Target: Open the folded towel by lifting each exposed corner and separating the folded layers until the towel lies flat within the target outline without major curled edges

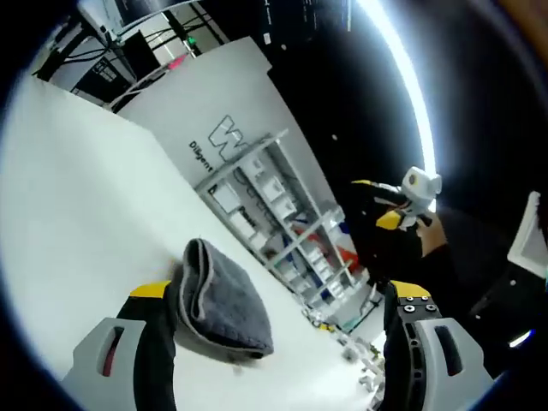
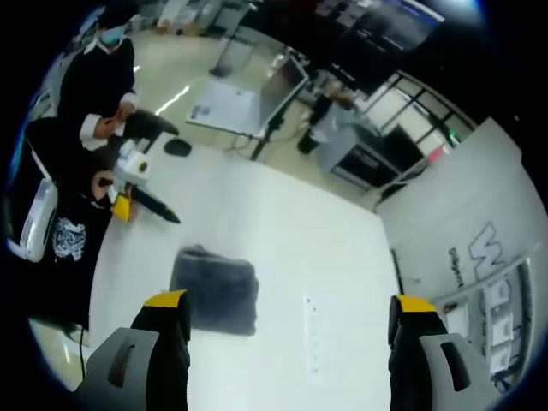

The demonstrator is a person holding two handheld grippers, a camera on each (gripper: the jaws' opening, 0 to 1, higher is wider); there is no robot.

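Observation:
A folded dark grey towel (image 1: 224, 300) lies on the white table (image 1: 86, 214), just beyond my left gripper (image 1: 276, 293), close to its left jaw. That gripper is open and holds nothing. In the right gripper view the towel (image 2: 214, 291) sits as a rough rectangle just past the left jaw of my right gripper (image 2: 291, 301). My right gripper is open too and empty, hovering above the table (image 2: 282, 223). The left gripper (image 2: 144, 204) shows beyond the towel, in a hand. The right gripper (image 1: 392, 212) comes into the left gripper view from the right, off the table.
A white panel with a logo (image 1: 218, 137) and a shelf rack (image 1: 282, 214) stand past the table's far edge. A faint strip of marks (image 2: 309, 336) lies right of the towel. One person in black (image 2: 107, 81) stands at the table's corner, another (image 2: 330, 111) further back.

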